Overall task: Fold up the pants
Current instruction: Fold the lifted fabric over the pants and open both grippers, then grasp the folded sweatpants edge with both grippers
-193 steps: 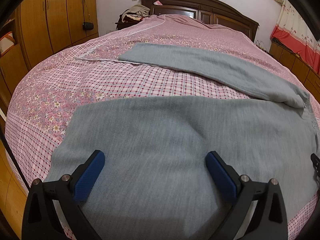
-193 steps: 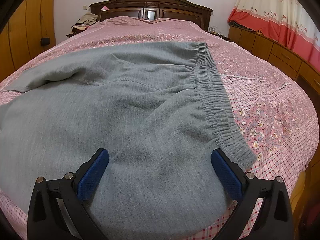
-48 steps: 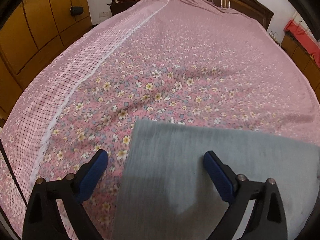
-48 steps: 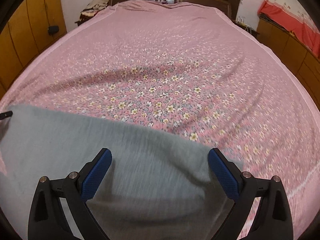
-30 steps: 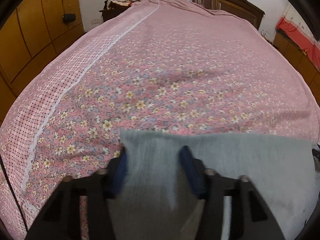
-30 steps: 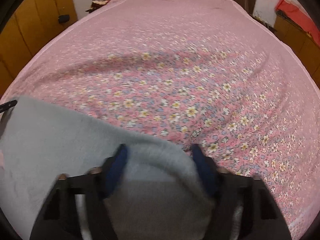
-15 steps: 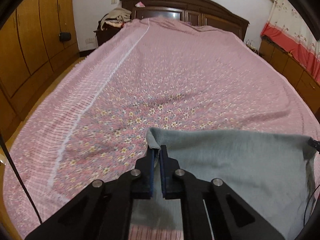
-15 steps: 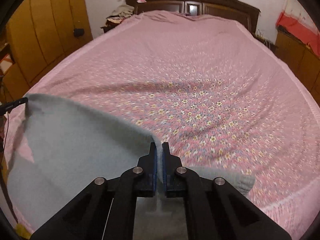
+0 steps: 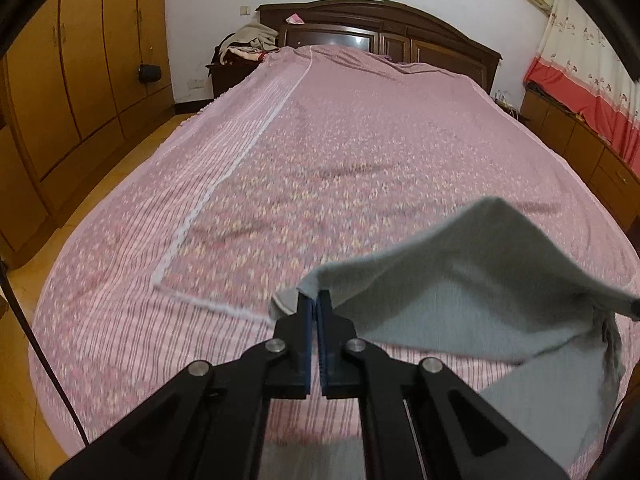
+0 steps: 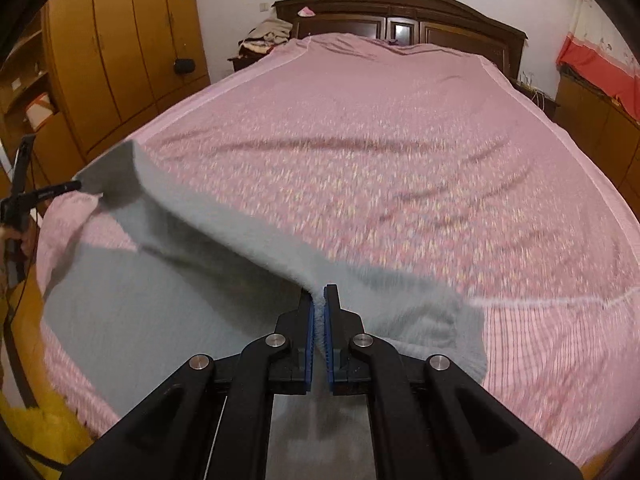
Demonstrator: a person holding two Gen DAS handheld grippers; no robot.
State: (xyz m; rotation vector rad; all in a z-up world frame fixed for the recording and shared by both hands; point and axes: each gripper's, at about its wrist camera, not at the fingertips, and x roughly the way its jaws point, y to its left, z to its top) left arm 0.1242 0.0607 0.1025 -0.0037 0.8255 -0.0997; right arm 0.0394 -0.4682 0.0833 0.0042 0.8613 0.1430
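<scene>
Bedroom, large bed (image 9: 360, 168) under a pink floral-and-check cover; pictures blurred by motion.

Item: grey pants (image 9: 472, 280), soft knit, partly folded. One edge is raised off the bed near its foot, stretched between the two tongs; the remainder hangs or lies below them, toward the camera. Long axis of the raised edge runs across the bed, from one gripper to the other, sagging in the middle. Which end is waistband and which is cuffs cannot be told; a thicker ribbed bunch shows beside the right gripper.

Left gripper (image 9: 318, 300): jaws pressed together on a corner of the grey cloth, with a small tab of fabric poking past the pads.

Right gripper (image 10: 319, 300): jaws likewise pinched on the cloth edge, fleecy fabric visible between the blue pads.

Both tongs have just been closing, and cloth sits between them in each case.

Risks, as judged: either grip looks shallow, near the very edge, so a quick swing could pull a corner free and drop that side. Uneven height or pace between the hands would lay the fold crooked. Slack in the middle could crease or double under when set down.

Surroundings: dark wooden headboard (image 10: 400, 12), orange-brown wardrobe (image 9: 80, 80) to the left, clothes pile (image 9: 248, 42) beside the headboard, red-and-white curtain (image 9: 592, 80) to the right.
</scene>
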